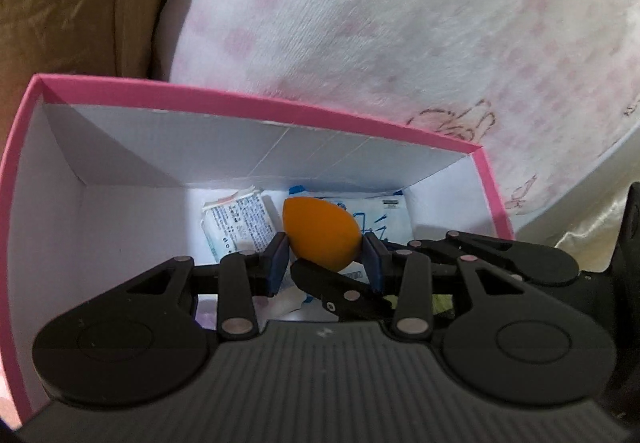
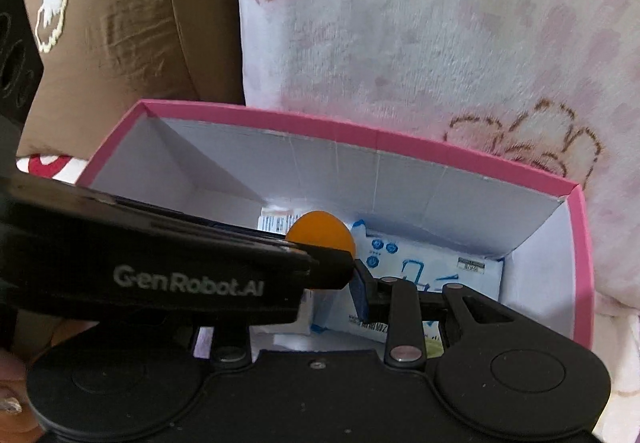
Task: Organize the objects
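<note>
An orange egg-shaped sponge [image 1: 316, 231] hangs inside the pink box [image 1: 260, 99], just above its floor. My left gripper [image 1: 325, 255] is shut on it, one blue pad on each side. My right gripper reaches in from the right, and one black finger [image 1: 340, 287] of it lies against the sponge's underside. In the right wrist view the left gripper's body [image 2: 180, 275] crosses in front and hides the right gripper's [image 2: 332, 279] left finger. Its right pad [image 2: 360, 295] rests against the sponge [image 2: 320, 229]. The box's rim [image 2: 360, 135] is pink and its walls are white.
Printed white packets [image 1: 240, 227] and a blue-printed one [image 2: 420, 267] lie on the box floor. A pink-and-white fleece blanket [image 1: 400, 43] rises behind the box, with a brown cushion [image 2: 120, 23] to the left. Cream satin fabric [image 1: 580, 235] shows at the right.
</note>
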The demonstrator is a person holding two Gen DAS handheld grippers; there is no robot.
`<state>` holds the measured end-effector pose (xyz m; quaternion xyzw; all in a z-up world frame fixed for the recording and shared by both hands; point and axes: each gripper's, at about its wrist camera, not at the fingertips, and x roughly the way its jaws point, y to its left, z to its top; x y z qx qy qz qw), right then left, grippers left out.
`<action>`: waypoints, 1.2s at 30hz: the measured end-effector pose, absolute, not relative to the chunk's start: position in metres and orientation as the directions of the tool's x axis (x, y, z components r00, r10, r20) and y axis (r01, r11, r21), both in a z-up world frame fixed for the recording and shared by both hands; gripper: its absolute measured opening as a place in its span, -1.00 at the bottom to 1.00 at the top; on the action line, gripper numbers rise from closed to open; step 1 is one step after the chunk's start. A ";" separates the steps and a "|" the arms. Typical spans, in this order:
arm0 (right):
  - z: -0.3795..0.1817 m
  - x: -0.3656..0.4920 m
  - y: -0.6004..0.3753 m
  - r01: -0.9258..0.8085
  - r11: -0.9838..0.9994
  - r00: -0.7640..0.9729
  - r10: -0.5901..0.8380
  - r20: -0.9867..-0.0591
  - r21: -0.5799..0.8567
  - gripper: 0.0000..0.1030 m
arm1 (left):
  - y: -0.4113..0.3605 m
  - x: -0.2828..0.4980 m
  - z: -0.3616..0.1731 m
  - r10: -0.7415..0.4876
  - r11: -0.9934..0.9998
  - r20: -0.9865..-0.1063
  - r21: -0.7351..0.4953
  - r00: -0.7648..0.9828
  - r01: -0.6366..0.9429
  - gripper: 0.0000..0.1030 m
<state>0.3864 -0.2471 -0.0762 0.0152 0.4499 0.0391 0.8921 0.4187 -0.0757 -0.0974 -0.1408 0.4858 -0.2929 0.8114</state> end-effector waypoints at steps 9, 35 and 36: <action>-0.073 0.376 -0.250 -0.072 0.994 0.613 0.105 -0.783 0.076 -0.16 | -0.077 0.412 -0.092 -0.572 0.819 -0.716 -0.475 0.400 0.322 -0.23; 0.027 0.226 -0.246 -0.130 0.991 0.734 0.097 -0.673 0.000 -0.15 | -0.027 0.284 0.011 -0.460 0.884 -0.706 -0.312 0.538 0.348 0.07; 0.034 0.218 -0.245 -0.131 0.991 0.737 0.096 -0.669 -0.002 -0.14 | -0.026 0.276 0.016 -0.447 0.890 -0.712 -0.297 0.541 0.345 0.09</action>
